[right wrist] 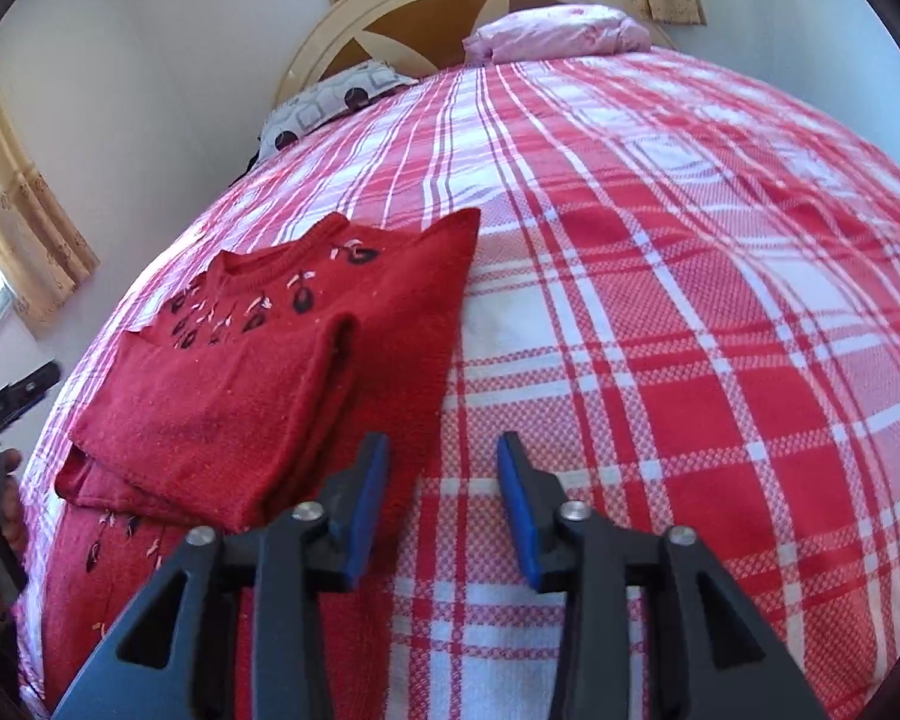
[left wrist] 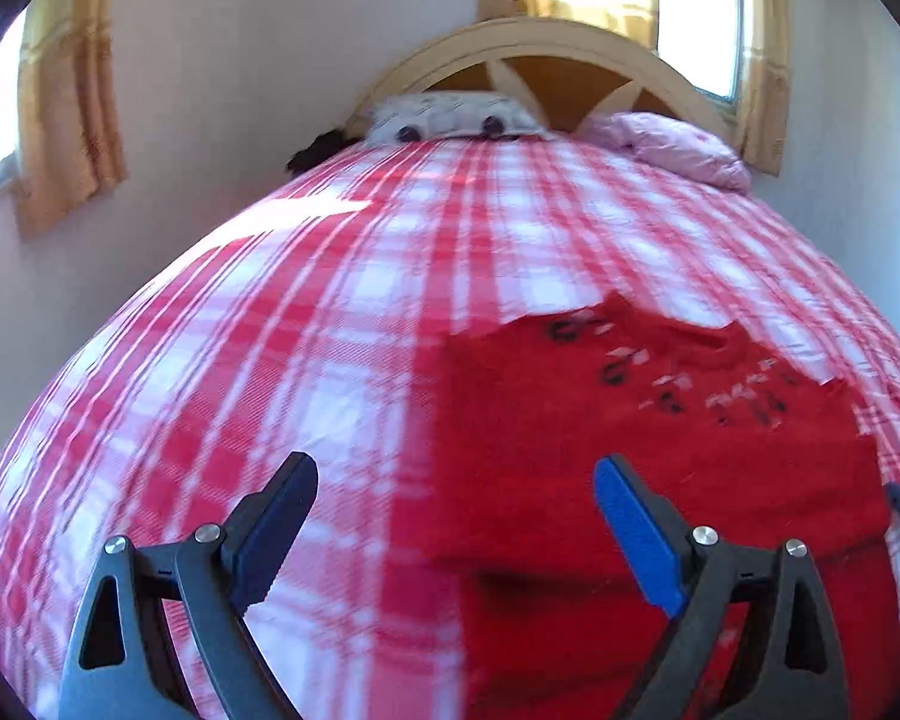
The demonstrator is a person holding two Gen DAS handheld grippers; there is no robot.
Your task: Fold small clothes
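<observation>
A red knitted sweater [right wrist: 252, 372] with dark flower embroidery lies partly folded on the red-and-white plaid bedspread [right wrist: 660, 300]. It also shows in the left wrist view [left wrist: 660, 438], blurred, at the lower right. My left gripper [left wrist: 456, 483] is open and empty, hovering over the sweater's left edge. My right gripper [right wrist: 443, 450] is open and empty, just right of the sweater's near corner. The left gripper's tip [right wrist: 24, 387] shows at the left edge of the right wrist view.
Two pillows lie by the arched wooden headboard [left wrist: 546, 54]: a patterned grey one [left wrist: 450, 117] and a pink one [left wrist: 672, 144]. Walls and curtained windows [left wrist: 66, 108] surround the bed. Plaid bedspread [left wrist: 270, 330] stretches left of the sweater.
</observation>
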